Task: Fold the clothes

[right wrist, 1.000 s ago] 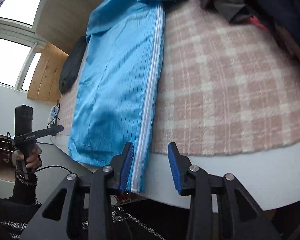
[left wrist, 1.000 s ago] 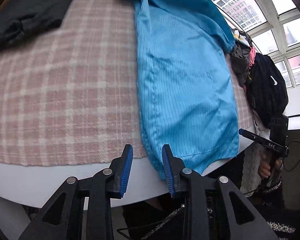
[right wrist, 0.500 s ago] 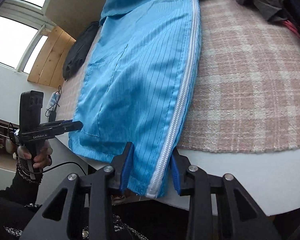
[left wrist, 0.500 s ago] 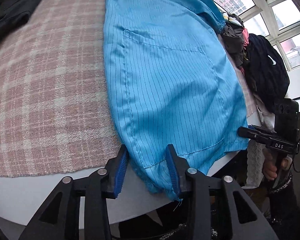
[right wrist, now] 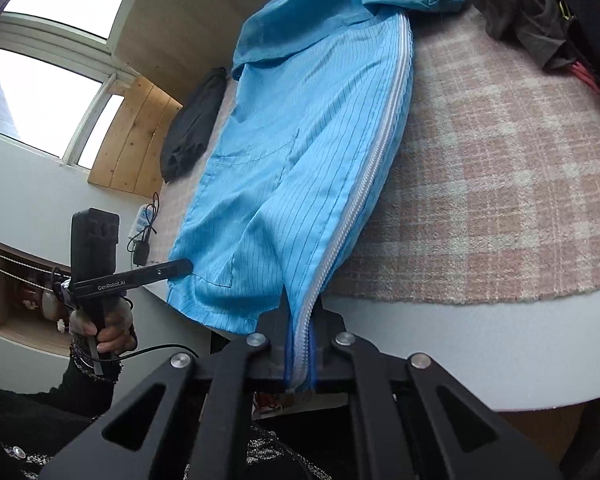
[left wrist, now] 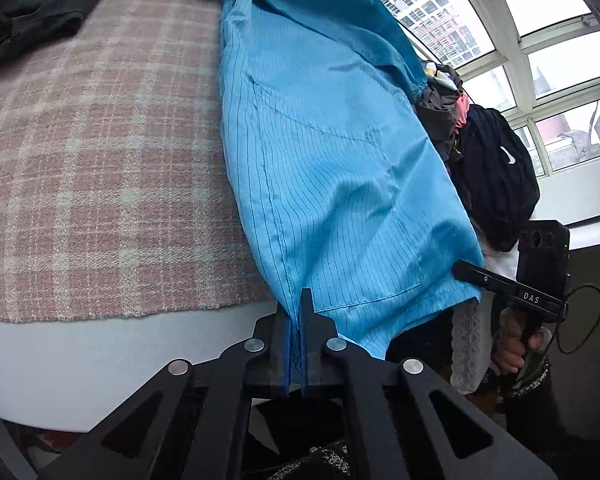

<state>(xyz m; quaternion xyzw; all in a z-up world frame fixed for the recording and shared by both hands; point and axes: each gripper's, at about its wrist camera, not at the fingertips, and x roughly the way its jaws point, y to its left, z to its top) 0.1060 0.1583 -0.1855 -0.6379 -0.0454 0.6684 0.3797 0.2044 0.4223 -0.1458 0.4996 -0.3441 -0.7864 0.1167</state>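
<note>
A bright blue pinstriped jacket point(left wrist: 332, 152) lies lengthwise on the pink plaid cloth point(left wrist: 100, 184) of the table, its hem hanging over the near edge. My left gripper point(left wrist: 296, 312) is shut on the hem's left corner. In the right wrist view the same jacket point(right wrist: 292, 168) shows its white zipper point(right wrist: 376, 152) along the right side, and my right gripper point(right wrist: 300, 320) is shut on the hem at the zipper's lower end. Each gripper also appears in the other's view, pinching the far hem corner.
A dark folded garment point(left wrist: 28, 12) lies at the table's far left. A heap of dark and pink clothes point(left wrist: 488, 168) sits on the right side. The white table edge point(left wrist: 120, 344) runs just in front of the grippers. Windows stand behind.
Both grippers have moved in onto the jacket's hem and gone from open to shut on it, the left at the side seam corner, the right at the zipper end.
</note>
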